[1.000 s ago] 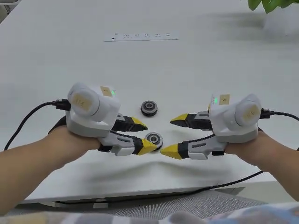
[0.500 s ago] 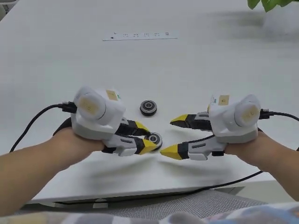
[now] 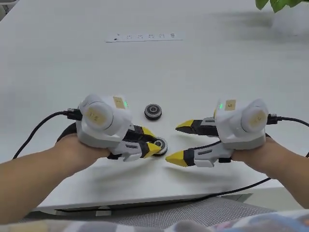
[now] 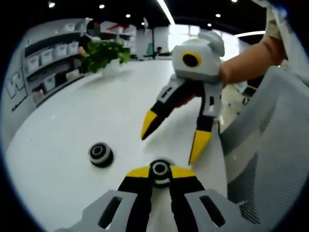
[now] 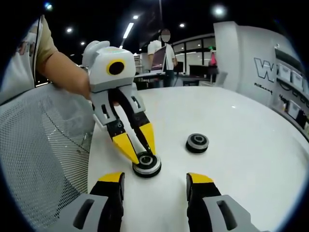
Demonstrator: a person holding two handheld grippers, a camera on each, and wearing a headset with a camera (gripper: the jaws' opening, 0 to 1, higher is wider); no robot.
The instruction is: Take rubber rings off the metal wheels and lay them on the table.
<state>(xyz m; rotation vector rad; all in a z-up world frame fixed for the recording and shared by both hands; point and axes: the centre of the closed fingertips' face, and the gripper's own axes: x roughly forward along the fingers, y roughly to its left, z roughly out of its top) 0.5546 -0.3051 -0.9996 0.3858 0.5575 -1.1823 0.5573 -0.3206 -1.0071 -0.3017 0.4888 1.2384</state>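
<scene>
Two small metal wheels with black rubber rings lie on the white table (image 3: 217, 67). The near wheel (image 3: 161, 144) (image 4: 160, 171) (image 5: 147, 165) sits between the yellow tips of my left gripper (image 3: 150, 140) (image 4: 160, 172) (image 5: 138, 144), whose jaws are shut on it. About a hand's width beyond it lies the far wheel (image 3: 153, 111) (image 4: 101, 154) (image 5: 197, 143), by itself. My right gripper (image 3: 181, 141) (image 5: 155, 179) (image 4: 171, 140) faces the left one from the right. It is open, holds nothing, and its tips stand just short of the near wheel.
A white power strip (image 3: 145, 36) lies flat at the back of the table. Green plant leaves (image 3: 277, 4) hang in at the far right corner. Black cables (image 3: 34, 128) trail from both grippers. The table's front edge (image 3: 145, 198) runs just below the hands.
My left gripper has slid right and forward, and its jaws have narrowed onto the near wheel. The right gripper has stayed open, almost in place.
</scene>
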